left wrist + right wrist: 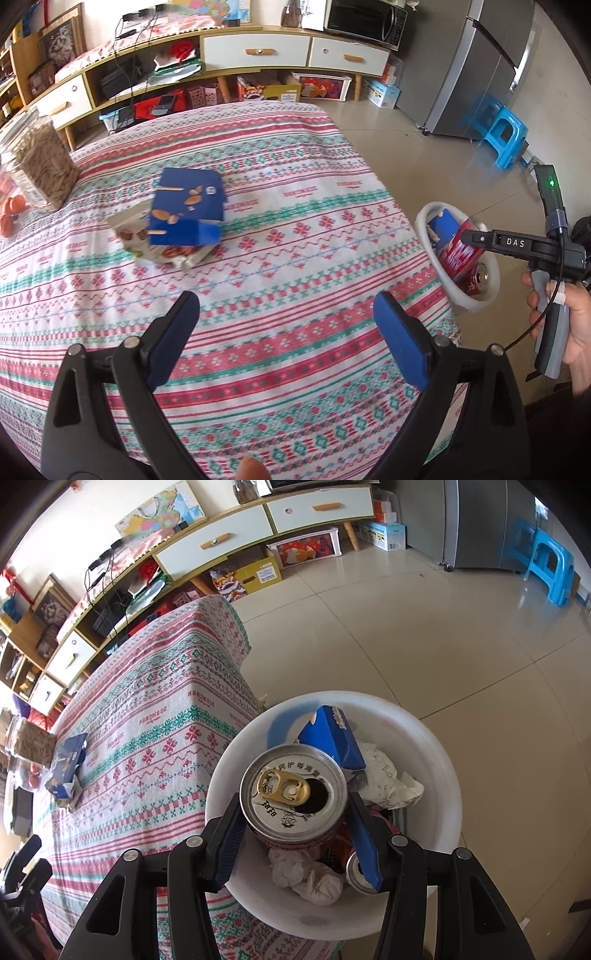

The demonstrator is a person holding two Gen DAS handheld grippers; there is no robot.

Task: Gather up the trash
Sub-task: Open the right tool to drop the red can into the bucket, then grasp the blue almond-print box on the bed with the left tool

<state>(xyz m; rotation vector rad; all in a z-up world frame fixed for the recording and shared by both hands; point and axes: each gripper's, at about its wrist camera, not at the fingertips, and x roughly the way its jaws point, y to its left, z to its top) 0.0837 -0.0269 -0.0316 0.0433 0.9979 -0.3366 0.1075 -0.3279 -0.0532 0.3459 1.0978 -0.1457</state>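
My right gripper (295, 799) is shut on an opened red drink can (293, 794), which it holds upright over a white trash bin (436, 775) on the floor beside the table. In the bin lie a blue carton (332, 738), crumpled tissues (310, 878) and a second can (356, 873). My left gripper (284, 321) hangs open over the patterned tablecloth (295, 229) with nothing between its fingers. Ahead of it, a blue snack box (188, 206) rests on a flattened snack bag (166, 254). The left wrist view also shows the right gripper (467, 240) with the can (461, 254) at the bin (424, 218).
A clear jar of seeds (44, 162) and orange fruit (11, 210) stand at the table's far left. A low cabinet (258, 51) runs along the wall. A fridge (461, 66) and a blue stool (506, 136) stand on the tiled floor. A hand (576, 325) holds the right gripper's handle.
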